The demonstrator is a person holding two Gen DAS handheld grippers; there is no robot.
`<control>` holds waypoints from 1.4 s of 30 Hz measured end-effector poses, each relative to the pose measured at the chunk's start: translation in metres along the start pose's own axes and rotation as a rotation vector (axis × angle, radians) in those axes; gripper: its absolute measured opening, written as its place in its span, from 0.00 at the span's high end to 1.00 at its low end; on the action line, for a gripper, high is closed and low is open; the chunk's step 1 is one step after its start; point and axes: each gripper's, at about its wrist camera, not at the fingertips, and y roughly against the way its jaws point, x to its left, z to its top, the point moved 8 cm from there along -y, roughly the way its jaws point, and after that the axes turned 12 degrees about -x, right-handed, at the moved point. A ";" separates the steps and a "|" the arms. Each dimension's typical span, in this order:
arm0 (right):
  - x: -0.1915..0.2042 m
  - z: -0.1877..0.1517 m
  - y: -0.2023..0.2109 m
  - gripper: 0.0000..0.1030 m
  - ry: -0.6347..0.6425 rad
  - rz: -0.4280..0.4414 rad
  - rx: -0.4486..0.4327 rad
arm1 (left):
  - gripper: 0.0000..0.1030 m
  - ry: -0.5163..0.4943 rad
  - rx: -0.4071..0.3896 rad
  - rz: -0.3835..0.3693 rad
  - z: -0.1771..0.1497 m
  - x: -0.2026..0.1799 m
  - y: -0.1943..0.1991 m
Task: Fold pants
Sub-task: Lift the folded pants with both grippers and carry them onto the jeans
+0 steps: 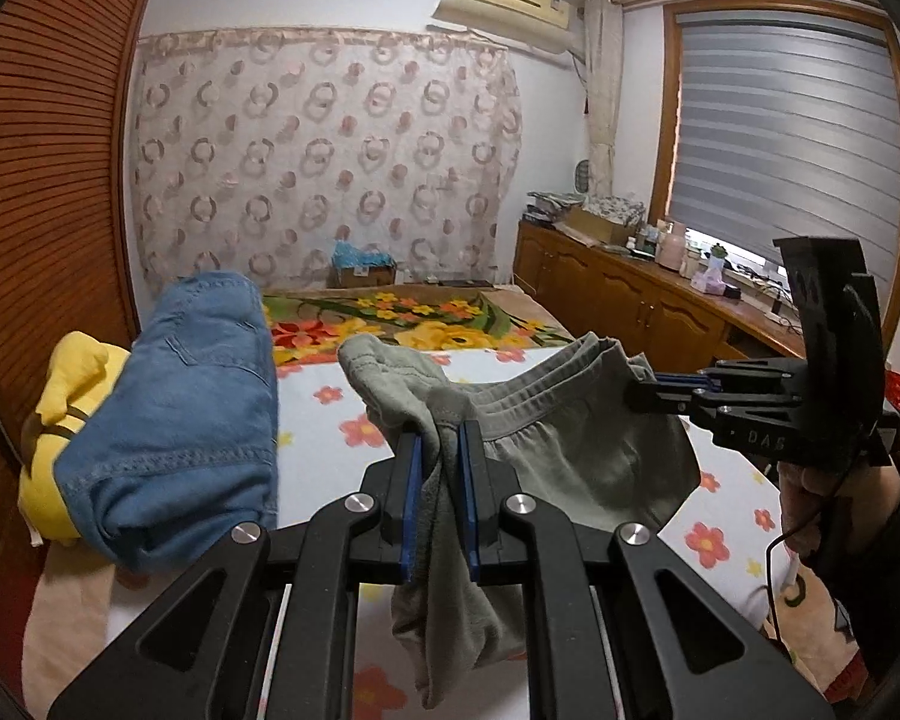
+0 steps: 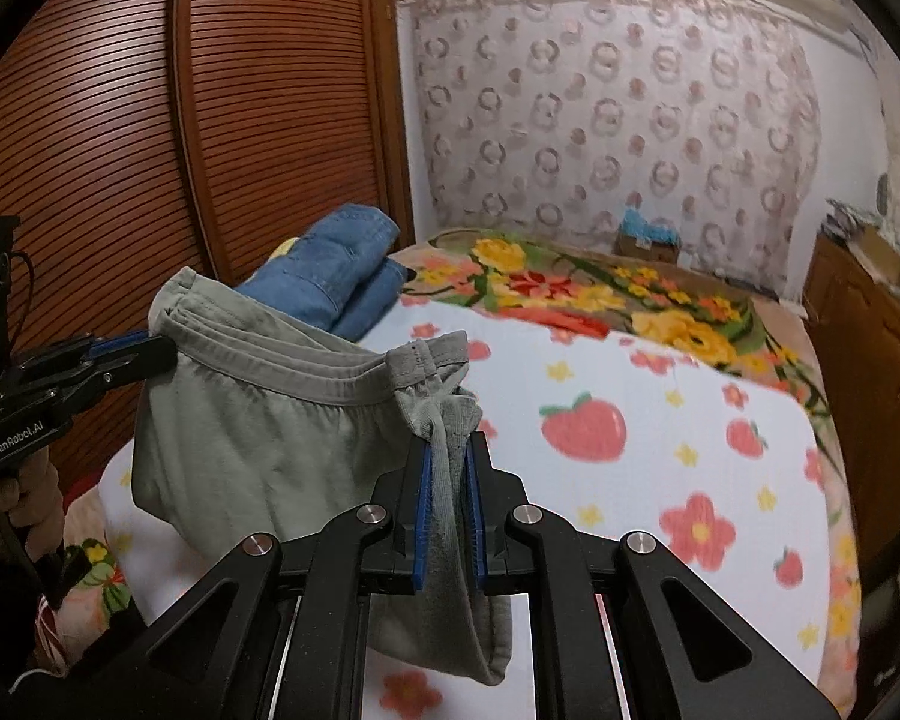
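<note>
Grey-green pants (image 1: 546, 450) with an elastic waistband hang in the air above the bed, stretched between both grippers. My left gripper (image 1: 441, 438) is shut on one end of the waistband, with cloth drooping through its blue pads. My right gripper (image 2: 450, 450) is shut on the other end. In the left wrist view the right gripper (image 1: 642, 390) pinches the waistband from the right. In the right wrist view the left gripper (image 2: 162, 348) pinches it from the left, and the pants (image 2: 258, 438) hang between them.
Folded blue jeans (image 1: 180, 408) lie on a yellow garment (image 1: 72, 372) at the bed's left side, beside a slatted wooden wardrobe (image 2: 150, 120). The bed (image 2: 660, 438) has a white flowered sheet and a floral blanket (image 1: 402, 318). A wooden cabinet (image 1: 630, 294) runs along the right.
</note>
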 end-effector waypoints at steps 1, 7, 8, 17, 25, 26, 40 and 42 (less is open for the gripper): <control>0.002 0.004 -0.003 0.90 0.008 0.005 -0.002 | 0.87 0.002 -0.003 0.004 0.002 0.004 0.000; 0.004 0.025 -0.028 0.90 0.038 0.038 -0.007 | 0.87 0.030 -0.023 0.035 0.016 0.033 -0.007; 0.002 0.029 -0.032 0.90 0.043 0.042 -0.008 | 0.87 0.031 -0.028 0.040 0.019 0.037 -0.007; 0.000 0.059 -0.073 0.90 0.080 0.094 -0.031 | 0.87 0.038 -0.056 0.090 0.040 0.076 -0.016; -0.006 0.081 -0.123 0.90 0.121 0.139 -0.046 | 0.87 0.063 -0.073 0.154 0.049 0.116 -0.031; -0.006 0.084 -0.132 0.90 0.127 0.151 -0.049 | 0.87 0.067 -0.074 0.165 0.048 0.121 -0.032; 0.001 0.101 -0.231 0.90 0.204 0.214 -0.041 | 0.87 0.127 -0.081 0.276 0.031 0.163 -0.044; 0.005 0.107 -0.245 0.90 0.214 0.230 -0.052 | 0.87 0.131 -0.101 0.310 0.028 0.168 -0.041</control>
